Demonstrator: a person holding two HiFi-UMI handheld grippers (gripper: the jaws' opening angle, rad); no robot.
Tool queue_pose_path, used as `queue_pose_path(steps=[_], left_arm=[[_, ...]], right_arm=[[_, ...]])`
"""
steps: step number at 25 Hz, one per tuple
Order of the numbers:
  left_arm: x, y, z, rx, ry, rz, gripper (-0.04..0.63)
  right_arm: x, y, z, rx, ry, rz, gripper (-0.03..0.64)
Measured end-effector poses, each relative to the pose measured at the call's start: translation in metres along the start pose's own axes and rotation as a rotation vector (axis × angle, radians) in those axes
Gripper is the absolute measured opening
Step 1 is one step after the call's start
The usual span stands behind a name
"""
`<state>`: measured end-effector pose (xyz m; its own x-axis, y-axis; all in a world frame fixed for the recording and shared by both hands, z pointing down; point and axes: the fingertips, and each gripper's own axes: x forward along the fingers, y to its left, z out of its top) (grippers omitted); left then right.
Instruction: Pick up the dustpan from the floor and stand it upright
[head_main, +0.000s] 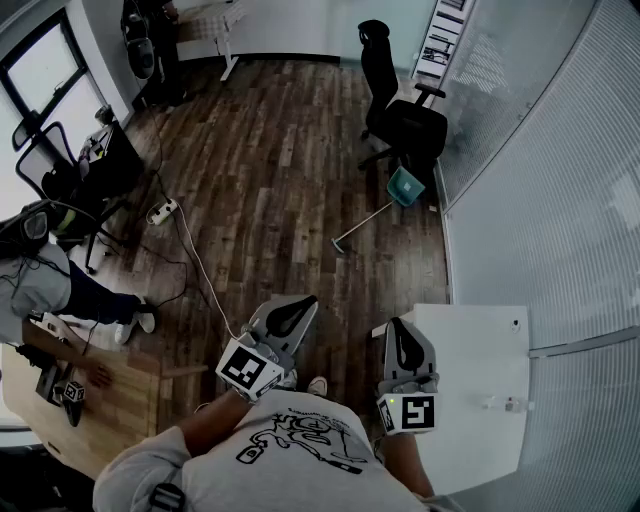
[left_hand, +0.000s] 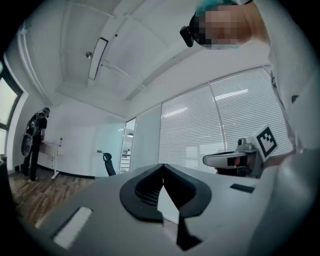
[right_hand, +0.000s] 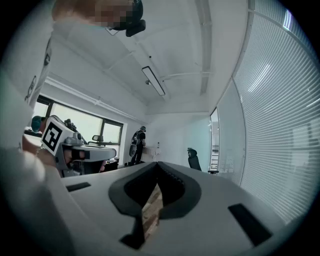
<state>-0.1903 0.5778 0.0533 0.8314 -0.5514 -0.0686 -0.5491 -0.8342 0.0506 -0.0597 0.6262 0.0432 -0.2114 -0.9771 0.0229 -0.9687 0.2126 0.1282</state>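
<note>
Seen from above, a person in a white printed T-shirt holds a pair of tongs in each hand, both pointing level out over a dark wood floor (head_main: 270, 150). The left tongs (head_main: 298, 305) are clenched: the tips of the two black pads meet and nothing sits between them. The right tongs (head_main: 396, 330) are likewise clenched and empty, and they hang beside the edge of a white desk (head_main: 480, 350) at the person's right. At the lower left, a second person (head_main: 40, 280) sits at a wooden desk (head_main: 110, 400). Farther out on the floor, a white power strip (head_main: 163, 211) lies with its cable trailing back towards the tongs. Well beyond both tongs, the teal dustpan (head_main: 405, 186) lies on the floor, its long handle stretched flat and angled back towards the viewer. The pan end is just beside the base of a black office chair (head_main: 405, 125), near the blind-covered glass wall (head_main: 540, 150) on the right. Neither pair of tongs is anywhere near the dustpan.
</note>
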Motion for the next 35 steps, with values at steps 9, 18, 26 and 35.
queue_pose_path(steps=[9, 18, 26, 35], left_arm=[[-0.014, 0.023, 0.003, -0.014, -0.015, 0.019, 0.002], [-0.047, 0.065, -0.003, -0.023, -0.006, 0.051, 0.002], [-0.062, 0.088, -0.010, -0.038, 0.012, 0.054, 0.002], [-0.037, 0.109, -0.014, -0.032, 0.014, 0.051, 0.002]], right_arm=[[0.020, 0.020, 0.006, 0.027, -0.020, 0.010, 0.005], [0.047, 0.058, 0.005, 0.031, -0.015, 0.020, 0.005], [0.065, 0.090, -0.002, 0.055, 0.001, 0.042, 0.005], [0.096, 0.072, -0.005, 0.050, -0.002, 0.040, 0.005]])
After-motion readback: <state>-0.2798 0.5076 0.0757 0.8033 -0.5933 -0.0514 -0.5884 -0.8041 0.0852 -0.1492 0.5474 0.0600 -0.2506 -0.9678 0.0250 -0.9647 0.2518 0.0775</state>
